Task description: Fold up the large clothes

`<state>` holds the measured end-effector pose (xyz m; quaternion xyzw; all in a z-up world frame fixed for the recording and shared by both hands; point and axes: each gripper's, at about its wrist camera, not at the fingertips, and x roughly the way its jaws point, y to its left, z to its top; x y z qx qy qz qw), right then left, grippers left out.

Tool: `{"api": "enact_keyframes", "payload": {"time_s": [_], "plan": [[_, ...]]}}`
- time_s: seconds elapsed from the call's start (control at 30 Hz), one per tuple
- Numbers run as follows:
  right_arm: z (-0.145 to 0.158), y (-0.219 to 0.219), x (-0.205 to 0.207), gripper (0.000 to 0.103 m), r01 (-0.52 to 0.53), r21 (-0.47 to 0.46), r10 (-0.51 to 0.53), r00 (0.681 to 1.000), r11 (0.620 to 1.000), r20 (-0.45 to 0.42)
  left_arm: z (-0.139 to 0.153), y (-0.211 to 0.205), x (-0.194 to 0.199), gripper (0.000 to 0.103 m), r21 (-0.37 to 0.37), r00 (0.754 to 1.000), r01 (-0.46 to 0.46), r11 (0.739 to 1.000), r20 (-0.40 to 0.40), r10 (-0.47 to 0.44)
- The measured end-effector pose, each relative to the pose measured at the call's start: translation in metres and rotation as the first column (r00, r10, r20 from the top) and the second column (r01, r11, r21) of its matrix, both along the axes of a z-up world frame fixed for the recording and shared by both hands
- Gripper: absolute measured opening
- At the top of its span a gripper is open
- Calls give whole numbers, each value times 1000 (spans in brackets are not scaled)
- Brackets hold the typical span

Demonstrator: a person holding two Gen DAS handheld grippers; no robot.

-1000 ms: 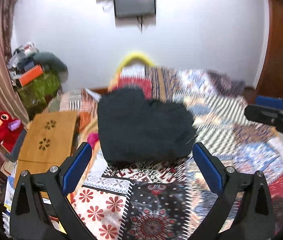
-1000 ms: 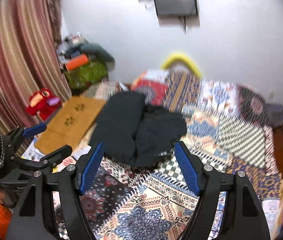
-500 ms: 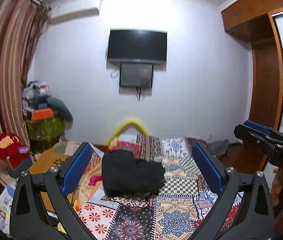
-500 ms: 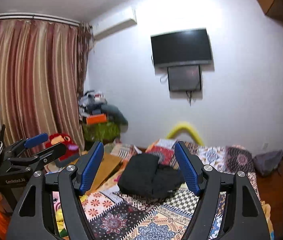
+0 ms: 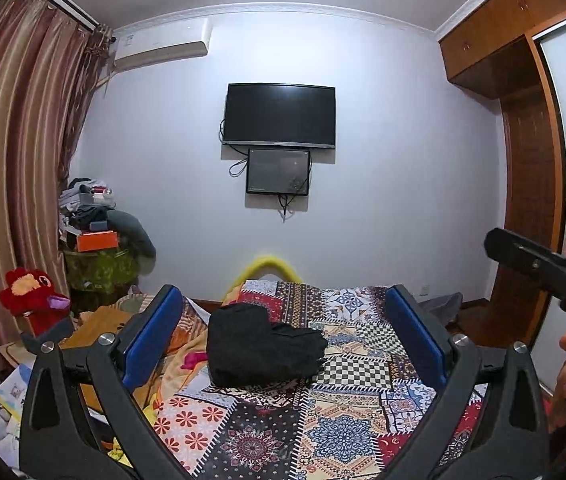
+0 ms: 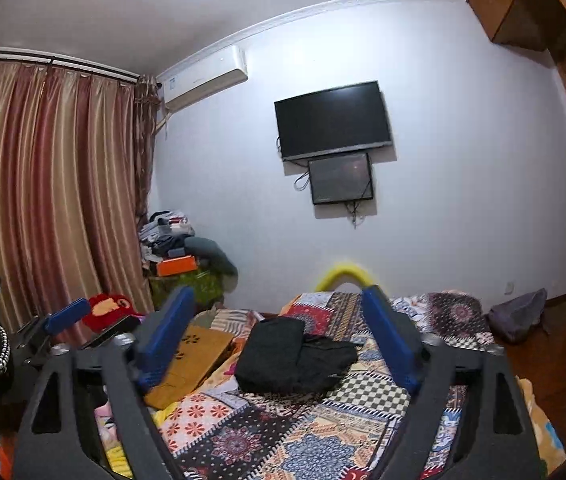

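Lying on bed: black garment (image 5: pixel 261 346), folded into a compact bundle, rests on the patchwork quilt (image 5: pixel 335 420), toward its far-left part.
Garment shape: thicker block on the left, lower crumpled part on the right (image 6: pixel 329 354); in the right wrist view the bundle (image 6: pixel 279 356) sits between the two fingers' lines of sight.
Garment contact: touched by neither gripper; both are well apart from it and raised above the bed.
Left gripper (image 5: pixel 283 340): jaws spread wide, blue pads (image 5: pixel 151 336) far apart, nothing held.
Right gripper (image 6: pixel 279 336): jaws spread wide, blue pads (image 6: pixel 389 340) far apart, nothing held.
Gripper cross-view: right gripper body shows at the right edge of the left wrist view (image 5: pixel 539 268); left gripper shows at the left edge of the right wrist view (image 6: pixel 65 318).
Quilt: covers the bed, with floral, checkered and medallion patches.
Yellow hoop (image 5: pixel 269 266): stands at the far end of the bed, behind the garment.
Wooden board (image 6: pixel 193 356): lies left of the bed, just beside the quilt edge.
Red plush (image 5: pixel 29 294): stands left of the bed, near the curtain (image 5: pixel 7 168).
Pile (image 5: pixel 99 220): clothes and an orange box stacked in the far-left corner.
TV (image 5: pixel 279 116): mounted on the far wall, smaller dark panel directly under it.
Air conditioner (image 5: pixel 161 42): mounted high on the wall, left of the TV.
Wardrobe (image 5: pixel 523 120): stands along the right wall.
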<state>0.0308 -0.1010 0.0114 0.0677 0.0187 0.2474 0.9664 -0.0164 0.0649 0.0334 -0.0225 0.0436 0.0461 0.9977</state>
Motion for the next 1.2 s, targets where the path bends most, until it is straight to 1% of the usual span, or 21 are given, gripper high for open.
{"api": "enact_keyframes", "payload": {"time_s": [0.1, 0.23, 0.6, 0.83, 1.2], "plan": [[1, 6, -3, 91, 26, -32, -26, 1000, 999, 16, -1, -2, -1, 102, -3, 1000, -2, 1000, -6, 1], [0, 7, -2, 103, 45, -32, -45, 999, 998, 18, -2, -2, -1, 103, -4, 1000, -12, 1000, -8, 12], [-9, 0, -2, 103, 47, -34, -48, 999, 998, -17, -5, 3, 1, 103, -20, 999, -29, 999, -31, 28], [-11, -1, 1, 103, 48, -42, -50, 997, 998, -53, -6, 3, 2, 103, -14, 999, -42, 999, -31, 41], [-9, -3, -2, 103, 49, -41, -51, 998, 998, -48, -8, 0, 1, 103, 4, 998, -56, 998, -25, 56]]}}
